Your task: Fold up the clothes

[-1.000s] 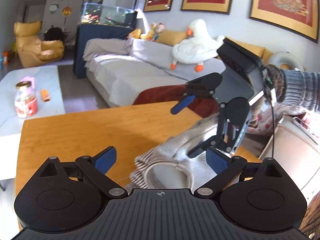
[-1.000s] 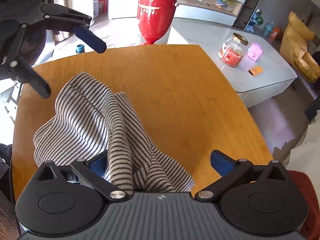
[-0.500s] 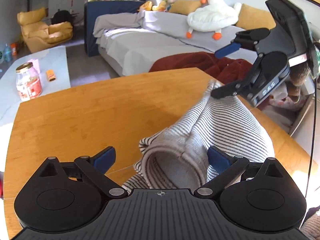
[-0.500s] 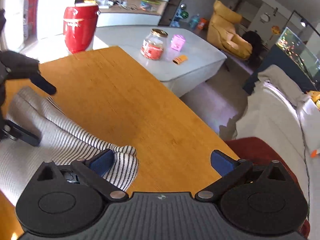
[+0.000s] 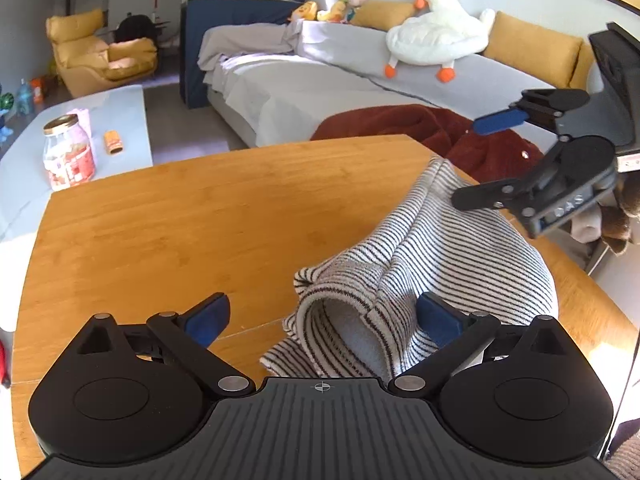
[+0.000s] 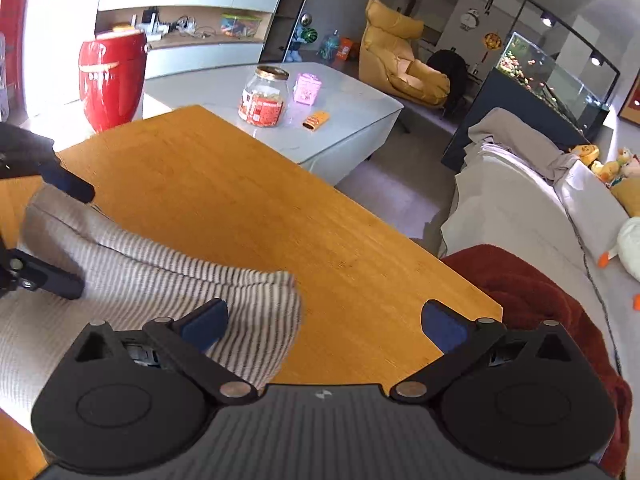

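Striped garment lies bunched on the table. Left hand-held gripper is opening, jaws spread, cloth between but unpinched. Right hand-held gripper gapes too. Best pinch separate edges, then spread the garment flat.

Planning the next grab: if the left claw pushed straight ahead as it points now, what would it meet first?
Probably the striped garment: its rolled opening lies between the opening fingers of the left claw, none gripped, ahead of the wooden table. Depth is unclear.
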Action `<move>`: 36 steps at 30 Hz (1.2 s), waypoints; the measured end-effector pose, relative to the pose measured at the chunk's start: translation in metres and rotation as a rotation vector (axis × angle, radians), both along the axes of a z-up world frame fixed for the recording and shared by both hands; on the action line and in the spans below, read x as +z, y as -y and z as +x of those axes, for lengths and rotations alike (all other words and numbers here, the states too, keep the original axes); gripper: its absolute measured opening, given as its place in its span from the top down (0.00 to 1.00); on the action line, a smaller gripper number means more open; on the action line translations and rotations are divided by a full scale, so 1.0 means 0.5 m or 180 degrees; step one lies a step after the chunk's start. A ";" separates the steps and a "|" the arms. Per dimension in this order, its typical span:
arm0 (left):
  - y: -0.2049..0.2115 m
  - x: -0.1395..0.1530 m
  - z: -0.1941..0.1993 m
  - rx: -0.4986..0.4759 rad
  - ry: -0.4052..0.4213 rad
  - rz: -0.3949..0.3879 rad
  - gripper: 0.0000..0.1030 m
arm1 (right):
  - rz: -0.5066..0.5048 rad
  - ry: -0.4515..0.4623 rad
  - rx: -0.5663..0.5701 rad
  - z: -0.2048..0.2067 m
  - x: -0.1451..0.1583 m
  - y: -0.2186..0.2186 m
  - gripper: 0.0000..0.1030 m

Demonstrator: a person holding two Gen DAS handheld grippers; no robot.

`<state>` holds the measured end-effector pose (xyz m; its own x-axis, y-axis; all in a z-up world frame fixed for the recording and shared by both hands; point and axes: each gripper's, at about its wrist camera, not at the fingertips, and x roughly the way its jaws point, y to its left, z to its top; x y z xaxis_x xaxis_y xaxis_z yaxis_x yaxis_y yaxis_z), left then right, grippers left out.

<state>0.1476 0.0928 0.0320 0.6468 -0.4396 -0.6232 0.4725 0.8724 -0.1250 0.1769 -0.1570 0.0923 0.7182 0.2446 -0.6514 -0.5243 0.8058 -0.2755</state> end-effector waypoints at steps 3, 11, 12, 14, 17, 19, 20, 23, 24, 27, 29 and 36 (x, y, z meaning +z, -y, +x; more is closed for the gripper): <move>-0.032 0.006 0.000 0.0131 0.0001 -0.0052 0.00 | 0.0377 -0.0147 0.0034 -0.054 0.013 0.019 0.00; -0.059 0.014 -0.005 0.0295 0.0009 0.0188 0.00 | 0.0820 -0.0457 -0.0193 -0.109 -0.075 0.017 0.00; -0.057 0.021 -0.010 0.0301 0.0056 0.0232 0.00 | 0.0907 -0.0516 -0.0244 -0.106 -0.078 0.021 0.00; -0.049 0.042 -0.020 0.0310 0.0170 0.0283 0.00 | 0.1011 -0.0619 -0.0302 -0.100 -0.084 0.029 0.00; -0.042 0.084 -0.033 0.0208 0.0319 0.0103 0.00 | 0.1045 -0.0608 -0.0314 -0.107 -0.089 0.034 0.00; -0.030 0.106 -0.038 0.0037 0.0351 -0.0137 0.00 | 0.1027 -0.0564 -0.0287 -0.110 -0.091 0.033 0.00; -0.017 0.109 -0.040 -0.0048 0.0356 -0.0157 0.00 | 0.1017 -0.0557 -0.0271 -0.108 -0.090 0.030 0.00; 0.028 0.086 -0.038 -0.0118 0.0359 0.0123 0.00 | 0.0967 -0.0543 -0.0181 -0.102 -0.077 0.027 0.00; 0.039 0.072 -0.034 -0.0094 0.0337 0.0253 0.00 | 0.0960 -0.0538 -0.0147 -0.100 -0.070 0.029 0.00; 0.042 0.029 -0.012 0.0075 0.0149 0.0383 0.00 | 0.1120 -0.0416 -0.0170 -0.103 -0.038 0.052 0.00; 0.022 0.015 -0.002 0.0150 0.0021 0.0229 0.00 | 0.1299 -0.0266 -0.0298 -0.107 -0.016 0.074 0.00; 0.001 0.004 0.002 0.0187 -0.0033 0.0120 0.00 | 0.1074 -0.0032 -0.0544 -0.123 -0.056 0.086 0.00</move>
<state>0.1486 0.0923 0.0339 0.6643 -0.3772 -0.6453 0.4192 0.9028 -0.0962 0.1155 -0.2001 0.0642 0.7613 0.3237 -0.5618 -0.3756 0.9264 0.0248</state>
